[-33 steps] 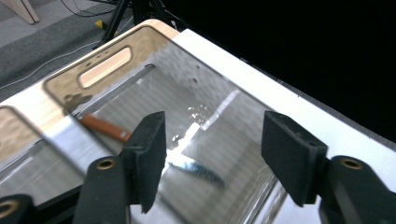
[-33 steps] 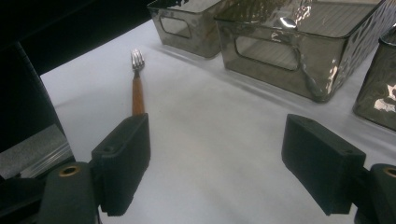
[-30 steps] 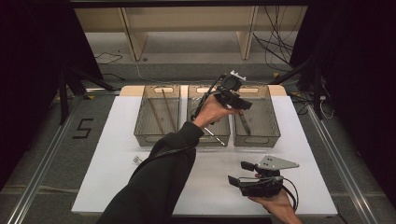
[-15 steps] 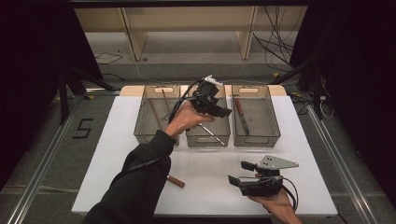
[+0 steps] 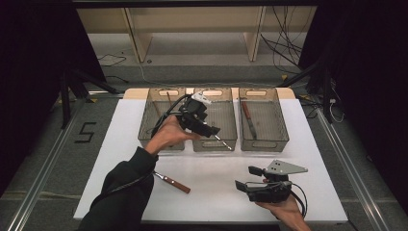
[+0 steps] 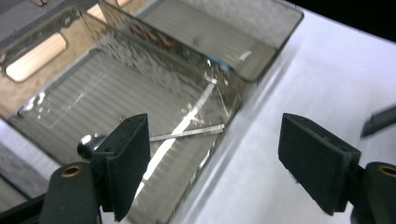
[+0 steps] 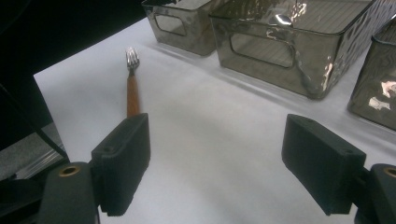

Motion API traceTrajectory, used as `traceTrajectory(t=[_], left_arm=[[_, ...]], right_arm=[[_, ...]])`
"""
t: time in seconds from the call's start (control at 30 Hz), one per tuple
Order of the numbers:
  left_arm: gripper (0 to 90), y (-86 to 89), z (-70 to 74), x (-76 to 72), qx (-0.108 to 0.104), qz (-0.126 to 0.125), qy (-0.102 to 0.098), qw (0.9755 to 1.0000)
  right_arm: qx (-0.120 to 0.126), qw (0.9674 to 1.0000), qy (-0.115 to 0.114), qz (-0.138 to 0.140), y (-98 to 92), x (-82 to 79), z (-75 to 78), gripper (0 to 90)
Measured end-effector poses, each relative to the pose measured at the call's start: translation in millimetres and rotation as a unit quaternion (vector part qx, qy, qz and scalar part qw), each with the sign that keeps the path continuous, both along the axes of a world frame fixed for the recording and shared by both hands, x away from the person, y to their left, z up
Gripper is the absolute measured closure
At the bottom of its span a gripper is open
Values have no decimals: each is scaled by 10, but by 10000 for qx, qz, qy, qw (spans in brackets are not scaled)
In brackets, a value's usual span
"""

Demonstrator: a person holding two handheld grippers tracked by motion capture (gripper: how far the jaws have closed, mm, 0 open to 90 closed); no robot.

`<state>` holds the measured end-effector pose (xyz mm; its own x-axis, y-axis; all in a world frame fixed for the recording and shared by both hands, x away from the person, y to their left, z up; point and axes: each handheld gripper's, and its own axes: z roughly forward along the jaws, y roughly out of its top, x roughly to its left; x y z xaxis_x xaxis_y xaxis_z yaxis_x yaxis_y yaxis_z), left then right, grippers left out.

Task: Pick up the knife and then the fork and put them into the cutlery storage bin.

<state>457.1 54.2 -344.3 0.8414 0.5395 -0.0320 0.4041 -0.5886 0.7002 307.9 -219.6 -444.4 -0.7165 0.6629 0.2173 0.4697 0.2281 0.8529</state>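
The left claw (image 5: 208,129) is wide open, and its jaws have just been opening. Nothing is between them. It hangs over the near edge of the middle bin (image 5: 215,126), with the left hand (image 5: 168,134) holding it. In the left claw's own view, a thin metal tool (image 6: 187,134) lies flat on the floor of that bin, just past the left jaw.

The right claw (image 5: 246,179) is wide open too, and holds nothing. It sits low over the white table (image 5: 120,125), near the front edge, well apart from the bins.

A fork (image 5: 172,181) with a brown handle lies on the table between the two arms (its prongs point away from the right claw (image 7: 212,168) in that claw's view). The left bin (image 5: 161,120) and right bin (image 5: 263,122) stand beside the middle one. A knife (image 5: 248,117) with a brown handle lies in the right bin.

A "5" (image 5: 85,132) is marked on the floor, left of the table.
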Motion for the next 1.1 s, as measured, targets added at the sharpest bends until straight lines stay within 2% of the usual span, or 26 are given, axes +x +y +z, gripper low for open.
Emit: traceTrajectory(t=[0.37, 0.5, 0.67, 0.73, 0.9, 0.97, 1.1], left_arm=[[233, 334, -235, -242, 485, -131, 127, 9987], [232, 426, -324, -345, 730, -276, 188, 9968], [228, 499, -436, -467, 1164, -487, 214, 9918], [226, 534, -485, -500, 1364, -550, 220, 9889], [225, 595, -625, -555, 1580, -562, 355, 9852], [226, 618, -667, -573, 1752, -659, 386, 9816], [231, 655, -749, -615, 1942, -729, 423, 9773]], right_arm=[[-17, 10000, 10, -13, 8, -4, -1, 245], [-39, 10000, 7, 13, 15, -5, 0, 245], [-50, 10000, 11, 18, 20, -7, 0, 245], [-52, 10000, 13, 18, 21, -7, -1, 245], [-64, 10000, 21, 32, 27, -4, -5, 246], [-58, 10000, 9, 26, 27, -7, -2, 245], [-49, 10000, 20, 15, 20, -6, -1, 245]])
